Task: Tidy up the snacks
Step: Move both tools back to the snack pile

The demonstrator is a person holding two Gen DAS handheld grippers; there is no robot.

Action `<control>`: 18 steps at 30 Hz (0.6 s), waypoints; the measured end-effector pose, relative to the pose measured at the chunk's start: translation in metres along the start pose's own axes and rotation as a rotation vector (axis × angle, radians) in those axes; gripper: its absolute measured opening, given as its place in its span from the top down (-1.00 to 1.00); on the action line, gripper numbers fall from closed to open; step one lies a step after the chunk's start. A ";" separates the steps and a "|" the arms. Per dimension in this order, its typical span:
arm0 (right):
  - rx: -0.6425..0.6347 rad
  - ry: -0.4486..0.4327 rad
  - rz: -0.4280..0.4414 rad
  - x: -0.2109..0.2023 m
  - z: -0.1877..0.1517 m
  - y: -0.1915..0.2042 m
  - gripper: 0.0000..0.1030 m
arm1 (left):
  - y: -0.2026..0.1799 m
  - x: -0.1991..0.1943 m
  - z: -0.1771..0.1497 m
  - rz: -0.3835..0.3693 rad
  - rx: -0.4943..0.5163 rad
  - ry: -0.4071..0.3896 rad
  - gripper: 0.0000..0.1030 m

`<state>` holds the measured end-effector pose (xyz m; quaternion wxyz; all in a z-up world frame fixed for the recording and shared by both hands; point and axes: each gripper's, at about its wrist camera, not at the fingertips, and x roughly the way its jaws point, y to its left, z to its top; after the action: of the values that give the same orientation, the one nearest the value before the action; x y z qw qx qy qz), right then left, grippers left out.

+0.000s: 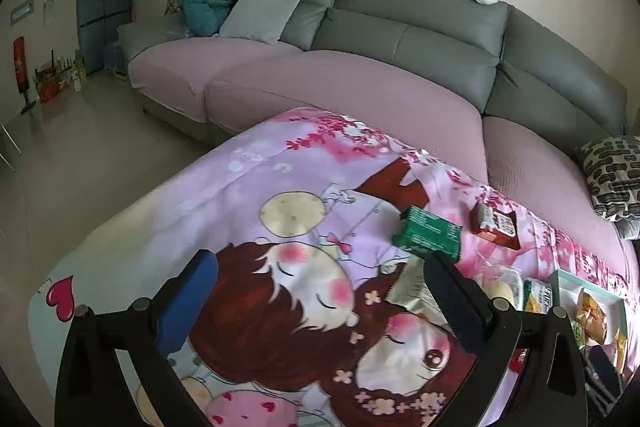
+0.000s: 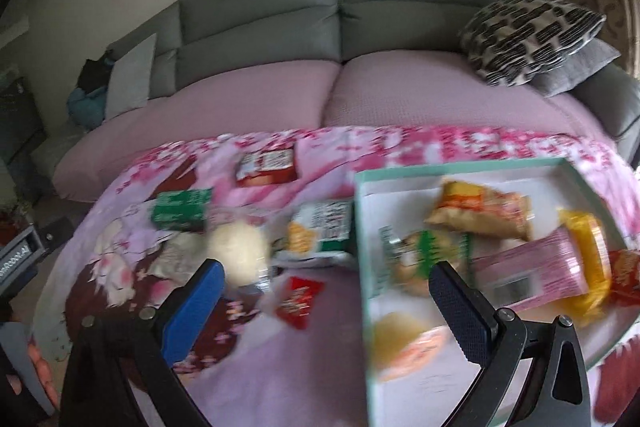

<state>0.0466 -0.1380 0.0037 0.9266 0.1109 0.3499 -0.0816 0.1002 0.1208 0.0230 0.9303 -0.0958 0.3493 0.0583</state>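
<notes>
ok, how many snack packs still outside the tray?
6 in the right wrist view, all left of the tray: red box at the far side, green box, white-green bag, pale bun, crinkled pack, small red packet. Motion blur may hide more.

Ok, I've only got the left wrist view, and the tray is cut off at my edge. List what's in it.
Observer: The tray holds an orange packet, a pink packet, a yellow packet and a green and white one. Others there are too blurred to name.
Operator: Give me the right gripper's state.
Observer: The right gripper is open and empty, over the tray's left rim.
Operator: Name the loose snack nearest it.
Observer: A small red packet lies on the cloth, left of the tray and apart from it.
</notes>
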 end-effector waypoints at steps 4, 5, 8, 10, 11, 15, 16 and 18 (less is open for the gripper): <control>-0.012 0.026 0.053 0.008 -0.005 0.018 -0.99 | 0.010 0.007 0.000 -0.021 -0.038 0.028 -0.99; -0.019 0.030 0.064 0.010 -0.007 0.022 -0.94 | 0.010 0.009 -0.001 -0.028 -0.041 0.038 -0.99; -0.033 0.038 0.071 0.014 -0.008 0.028 -0.67 | 0.001 0.018 -0.002 -0.052 -0.024 0.061 -0.99; -0.033 0.059 0.064 0.021 -0.010 0.027 -0.53 | -0.009 0.028 -0.005 -0.081 0.000 0.085 -0.99; -0.030 0.068 0.060 0.023 -0.011 0.026 -0.44 | -0.016 0.035 -0.007 -0.099 0.016 0.111 -0.99; -0.013 0.103 0.032 0.035 -0.014 0.020 -0.24 | -0.038 0.052 -0.014 -0.154 0.066 0.154 -0.99; -0.015 0.108 0.028 0.037 -0.014 0.020 -0.22 | -0.044 0.058 -0.016 -0.168 0.084 0.175 -0.99; -0.040 0.105 0.003 0.039 -0.015 0.022 -0.08 | -0.055 0.068 -0.021 -0.189 0.117 0.205 -0.99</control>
<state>0.0712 -0.1162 -0.0298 0.9091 0.0969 0.3996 -0.0671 0.1473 0.0651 -0.0296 0.8952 -0.0791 0.4345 -0.0600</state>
